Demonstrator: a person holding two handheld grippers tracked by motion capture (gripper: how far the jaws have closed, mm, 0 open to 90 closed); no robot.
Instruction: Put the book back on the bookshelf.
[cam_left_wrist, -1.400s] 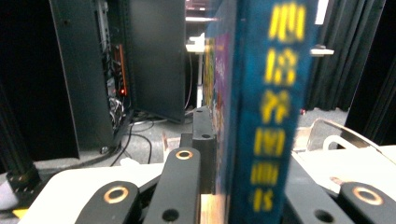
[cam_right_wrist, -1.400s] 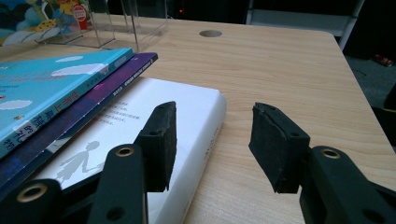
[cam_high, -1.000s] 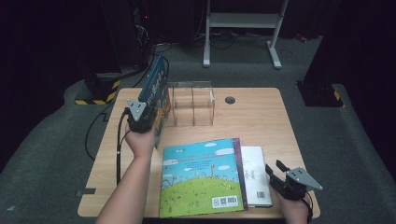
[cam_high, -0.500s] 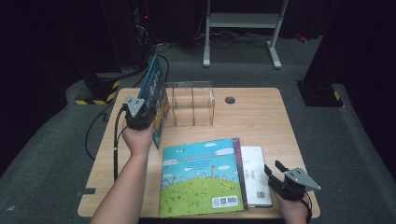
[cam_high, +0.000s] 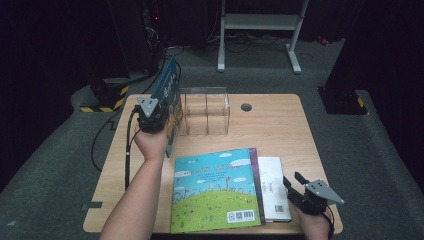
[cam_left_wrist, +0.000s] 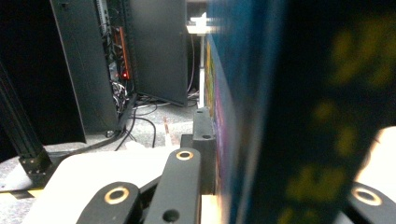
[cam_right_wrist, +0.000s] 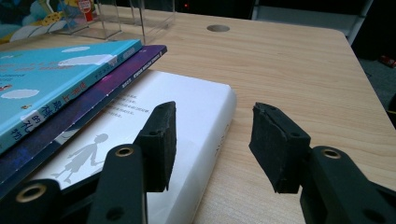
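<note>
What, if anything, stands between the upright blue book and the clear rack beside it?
Nothing visible does. The left claw is shut on the blue book, held upright at the left end of the clear rack, with bare table around.

A light wooden bench (cam_high: 280, 125) with rounded corners stands on grey carpet. Near its far edge sits a clear acrylic organizer (cam_high: 205, 111) with upright dividers, a round cable grommet (cam_high: 246, 107) just to its right. At the near edge lies a white book (cam_high: 273, 187), partly covered by a purple-edged book and a large sky-and-meadow picture book (cam_high: 216, 190) on top.
</note>
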